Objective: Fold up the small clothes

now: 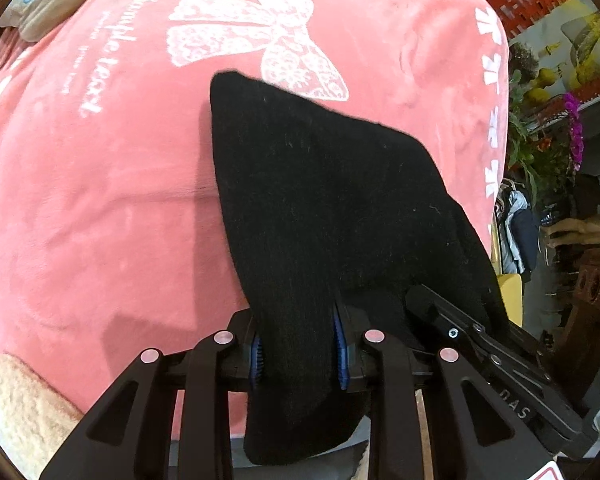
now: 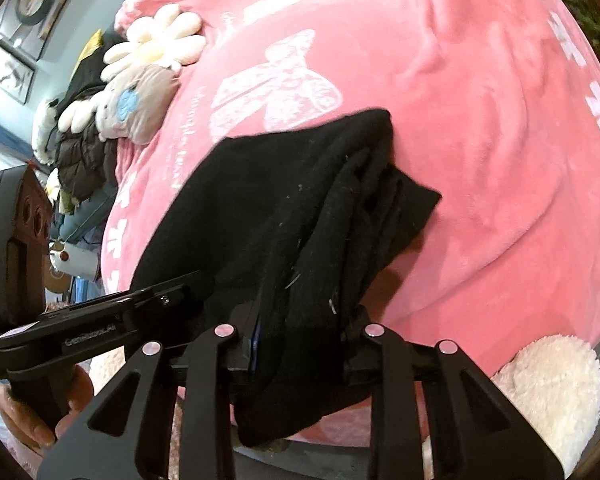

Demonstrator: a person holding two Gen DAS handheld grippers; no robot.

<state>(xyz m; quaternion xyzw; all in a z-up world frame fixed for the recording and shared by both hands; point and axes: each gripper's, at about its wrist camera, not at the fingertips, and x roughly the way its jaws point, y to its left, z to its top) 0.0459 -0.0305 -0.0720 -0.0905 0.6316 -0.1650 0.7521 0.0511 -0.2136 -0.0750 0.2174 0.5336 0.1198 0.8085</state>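
We see a pink blanket (image 1: 100, 200) beneath; a black garment (image 1: 320, 200), bunched and not yet folded flat, hangs from 6 toward 12 o'clock, grasped by the left gripper (image 1: 300, 354) and right gripper (image 2: 300, 344).

A plain black knitted garment (image 1: 320, 208), flecked with pale lint, lies between the blue ribbed pads (image 1: 340, 356) of the matte black left gripper (image 1: 298, 354). Beyond that gripper spreads a coral-pink plush blanket (image 1: 100, 200) printed with a white lace-patterned bow (image 1: 260, 36), white script lettering (image 1: 96, 52) and a white border motif (image 1: 494, 68). Ahead and to the left of the matte black right gripper (image 2: 298, 344) sit a cream flower-shaped cushion (image 2: 160, 42) and a beige flower cushion with a light blue centre (image 2: 128, 102). Just right of the right gripper lies a cream fleecy tuft (image 2: 552, 384).
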